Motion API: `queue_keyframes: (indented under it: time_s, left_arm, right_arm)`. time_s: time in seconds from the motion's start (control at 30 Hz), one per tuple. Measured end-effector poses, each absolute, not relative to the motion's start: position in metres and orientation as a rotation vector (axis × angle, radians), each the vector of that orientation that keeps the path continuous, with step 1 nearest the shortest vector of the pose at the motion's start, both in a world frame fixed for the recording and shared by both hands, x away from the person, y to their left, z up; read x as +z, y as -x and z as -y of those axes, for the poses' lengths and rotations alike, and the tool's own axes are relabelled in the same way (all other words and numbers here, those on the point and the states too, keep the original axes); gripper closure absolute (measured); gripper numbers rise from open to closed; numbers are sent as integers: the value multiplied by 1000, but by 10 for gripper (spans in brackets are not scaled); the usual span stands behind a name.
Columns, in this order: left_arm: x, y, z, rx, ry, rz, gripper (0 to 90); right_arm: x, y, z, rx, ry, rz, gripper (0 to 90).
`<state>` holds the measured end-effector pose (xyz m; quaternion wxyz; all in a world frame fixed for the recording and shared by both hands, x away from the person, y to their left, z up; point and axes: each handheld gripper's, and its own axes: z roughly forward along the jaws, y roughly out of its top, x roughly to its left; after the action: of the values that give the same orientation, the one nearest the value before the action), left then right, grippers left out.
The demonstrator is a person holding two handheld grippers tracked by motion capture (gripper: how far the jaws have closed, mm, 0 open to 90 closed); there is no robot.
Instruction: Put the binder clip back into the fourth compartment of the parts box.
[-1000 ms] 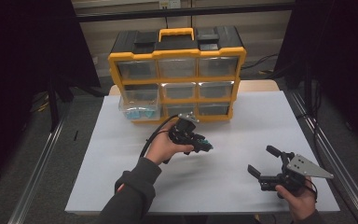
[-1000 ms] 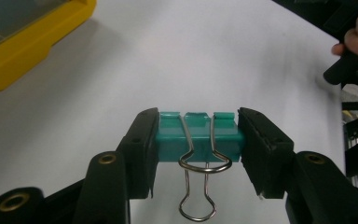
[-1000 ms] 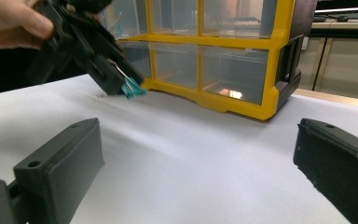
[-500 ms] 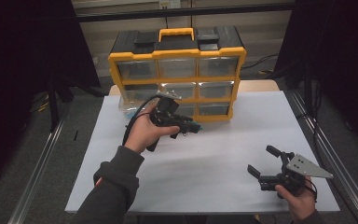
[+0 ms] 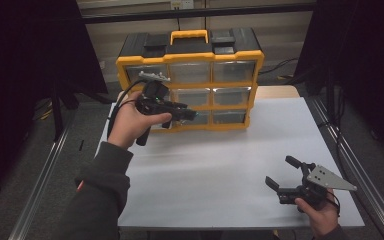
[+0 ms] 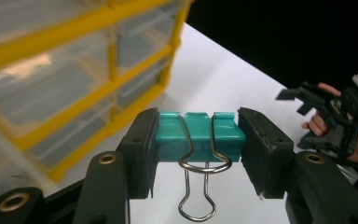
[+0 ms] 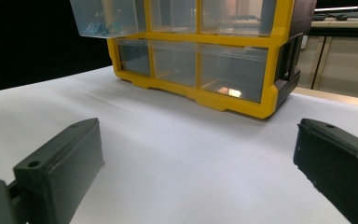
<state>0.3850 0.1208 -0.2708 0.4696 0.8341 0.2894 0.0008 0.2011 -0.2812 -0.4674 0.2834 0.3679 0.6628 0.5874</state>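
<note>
A yellow and black drawer cabinet (image 5: 190, 75) with clear drawers stands at the back of the white table (image 5: 230, 165). My left gripper (image 5: 187, 114) is raised in front of the cabinet's left drawers, shut on a teal binder clip (image 6: 198, 137) whose wire handles hang down. In the right gripper view a clear drawer (image 7: 105, 18) at the cabinet's middle left stands pulled out. My right gripper (image 5: 285, 175) rests low at the table's front right, open with nothing between its jaws; it also appears in the left gripper view (image 6: 307, 100).
Metal rails (image 5: 40, 185) run along both sides of the table. The cabinet (image 7: 205, 60) takes up the back middle. Bare white tabletop (image 7: 168, 154) lies between the two grippers.
My left gripper has risen and moved back and left with the binder clip, from the table's middle up to the cabinet's left drawers. The right gripper has stayed put.
</note>
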Motion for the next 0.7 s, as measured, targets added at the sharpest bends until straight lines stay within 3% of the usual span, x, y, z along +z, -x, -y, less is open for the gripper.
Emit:
queue_keyframes:
  time_s: [0.37, 0.7]
  left_arm:
    - [-244, -401, -183, 175, -1968, -855, 502]
    - [-279, -418, -200, 330, -1932, -923, 500]
  right_arm:
    - [-467, -201, 280, 1565, -971, -1777, 7]
    - [-467, -201, 280, 1567, -970, -1780, 6]
